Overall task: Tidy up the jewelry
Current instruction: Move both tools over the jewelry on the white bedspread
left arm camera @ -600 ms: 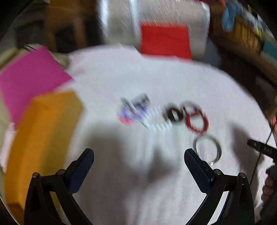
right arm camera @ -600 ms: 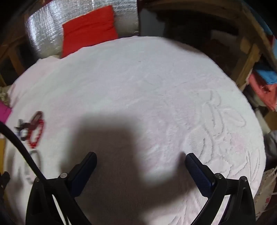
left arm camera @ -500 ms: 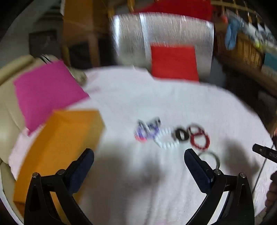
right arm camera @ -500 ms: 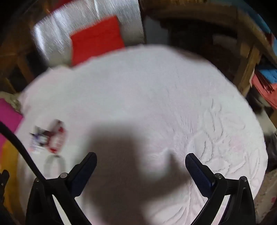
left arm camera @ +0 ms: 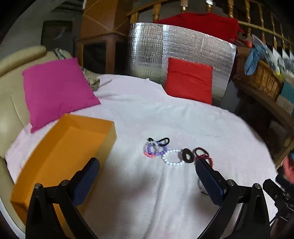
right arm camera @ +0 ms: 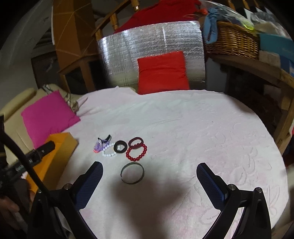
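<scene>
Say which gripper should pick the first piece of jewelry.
Right. The open right gripper frames the thin dark metal bangle, nearest piece. The left gripper sits nearer the orange cardboard box.

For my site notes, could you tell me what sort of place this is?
Probably a lived-in home: a cream sofa with a pink cushion, a wooden stair railing, and a wicker basket.

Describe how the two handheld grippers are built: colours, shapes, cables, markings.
Both match: the left gripper and right gripper have black angular frames with silver pivot bolts and two slanted fingers carrying dark blue textured pads. A black cable curves past the left gripper's black body, which bears white lettering too blurred to read.
</scene>
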{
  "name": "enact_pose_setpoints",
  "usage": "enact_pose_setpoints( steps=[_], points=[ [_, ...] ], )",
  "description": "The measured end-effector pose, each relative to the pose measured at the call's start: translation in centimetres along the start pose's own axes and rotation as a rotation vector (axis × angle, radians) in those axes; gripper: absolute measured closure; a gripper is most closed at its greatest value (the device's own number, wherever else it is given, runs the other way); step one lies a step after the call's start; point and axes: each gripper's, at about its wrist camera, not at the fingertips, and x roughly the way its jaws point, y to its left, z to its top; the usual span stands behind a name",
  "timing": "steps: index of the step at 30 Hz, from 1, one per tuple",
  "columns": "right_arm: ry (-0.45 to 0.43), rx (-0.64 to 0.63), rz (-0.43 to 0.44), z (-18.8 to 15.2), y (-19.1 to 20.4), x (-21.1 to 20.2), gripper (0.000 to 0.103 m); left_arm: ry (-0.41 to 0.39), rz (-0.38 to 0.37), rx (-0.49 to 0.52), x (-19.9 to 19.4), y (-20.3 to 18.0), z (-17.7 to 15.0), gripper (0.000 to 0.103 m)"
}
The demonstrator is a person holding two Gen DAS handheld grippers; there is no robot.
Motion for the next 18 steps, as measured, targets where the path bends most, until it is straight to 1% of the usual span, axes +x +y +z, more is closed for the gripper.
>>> enact_pose_setpoints(
  steps=[2,3,6,8,10,12,13,18],
  points=[
    [0.009,-0.018,0.002,0.1,1.0,0.9,0.0,-0.028,0.063,0.064,-0.5,-0.7,0.1,0.0],
    [0.008,-0.022,0.008,0.0,1.3,1.0,0.0,-0.032,0.083,0.076,-0.6,-0.7,0.2,0.0],
    [0.006,-0.024,0.018,0.0,1.3,0.7,0.0,-0.028,0.073,0.048,-1.1,-0.2,0.4,0.0],
    [0.005,-0.024,0.018,0.0,1.6,0.8,0.0,-0.025,0.087,0.052,-1.3,-0.1,0.6,0.0],
    [0.002,-0.027,0.021,0.0,1.9,0.8,0.0,-0.026,0.081,0.035,-1.2,0.7,1.1,0.0],
    [0.0,-0.035,0.023,0.0,2.2,0.9,0.0,-0.032,0.084,0.03,-1.4,0.9,1.2,0.0],
    [0.001,-0.041,0.023,0.0,2.4,1.0,0.0,-0.036,0.076,0.011,-1.2,1.1,1.0,0.0],
    [0.005,-0.052,0.037,-0.3,3.1,1.3,0.0,-0.04,0.08,0.003,-1.1,1.4,0.7,0.0]
  ],
)
